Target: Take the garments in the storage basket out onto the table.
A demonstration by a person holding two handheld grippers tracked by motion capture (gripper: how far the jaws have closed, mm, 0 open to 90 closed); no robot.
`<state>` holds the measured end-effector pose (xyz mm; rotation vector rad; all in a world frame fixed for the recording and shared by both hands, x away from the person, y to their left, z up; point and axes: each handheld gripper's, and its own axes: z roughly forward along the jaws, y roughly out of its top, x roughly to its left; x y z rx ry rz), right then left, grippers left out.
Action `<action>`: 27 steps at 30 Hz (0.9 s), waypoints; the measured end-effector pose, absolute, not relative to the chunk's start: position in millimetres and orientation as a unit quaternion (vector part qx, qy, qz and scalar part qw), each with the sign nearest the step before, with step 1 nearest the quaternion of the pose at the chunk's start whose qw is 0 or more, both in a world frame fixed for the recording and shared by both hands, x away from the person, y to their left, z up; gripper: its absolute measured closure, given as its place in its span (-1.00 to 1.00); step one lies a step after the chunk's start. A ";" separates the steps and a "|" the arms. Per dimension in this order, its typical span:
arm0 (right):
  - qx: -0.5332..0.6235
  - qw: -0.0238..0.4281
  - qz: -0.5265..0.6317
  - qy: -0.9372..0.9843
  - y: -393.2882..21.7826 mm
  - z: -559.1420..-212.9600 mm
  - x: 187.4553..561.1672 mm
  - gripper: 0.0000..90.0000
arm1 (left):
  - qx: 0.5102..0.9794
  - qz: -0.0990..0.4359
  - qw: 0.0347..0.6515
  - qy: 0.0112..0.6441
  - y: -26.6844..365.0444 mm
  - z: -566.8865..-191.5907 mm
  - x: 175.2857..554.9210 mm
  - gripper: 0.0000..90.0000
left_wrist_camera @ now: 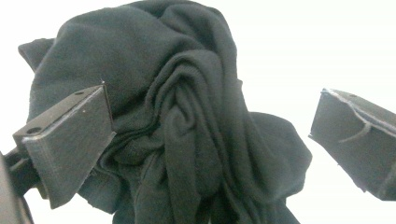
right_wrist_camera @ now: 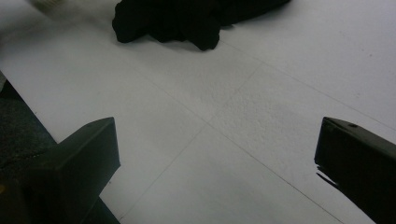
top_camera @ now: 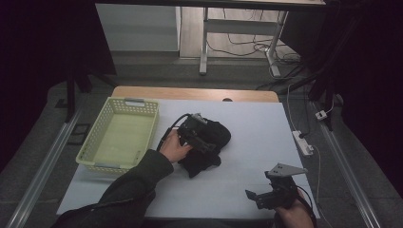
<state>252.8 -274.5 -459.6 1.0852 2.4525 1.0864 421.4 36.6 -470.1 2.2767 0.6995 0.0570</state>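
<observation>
Hovering released over the crumpled black garment [top_camera: 206, 142] at the middle of the desk [top_camera: 256, 128], the left tongs [left_wrist_camera: 210, 135] should bite one thick fold before lifting toward the basket [top_camera: 119, 135] on the left, while the right tongs [right_wrist_camera: 215, 168] wait released near the desk's near right edge.

Basket [top_camera: 119, 135] left of black garment [top_camera: 211, 142]

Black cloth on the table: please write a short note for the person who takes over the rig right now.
Left gripper: jaws wide open around the crumpled black cloth, pads not pressing it.
Right gripper: open, holding nothing, near the table's front right edge.
Cloth: bunched in the middle of the table, right of the yellow basket.
Basket: nothing in it.
Done: nothing visibly finished.
Left: probably grip the cloth and put it in the basket.
</observation>
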 end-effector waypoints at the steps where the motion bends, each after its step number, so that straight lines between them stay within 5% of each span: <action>1: 0.372 0.124 0.373 0.841 -274.5 -459.6 252.9 -1.00 | 0.886 0.021 0.373 0.273 37.1 -469.1 420.5 -1.00; 27: 0.373 0.124 0.377 0.839 -275.6 -458.9 252.2 -1.00 | 0.879 0.011 0.399 0.260 59.1 -467.4 396.2 -1.00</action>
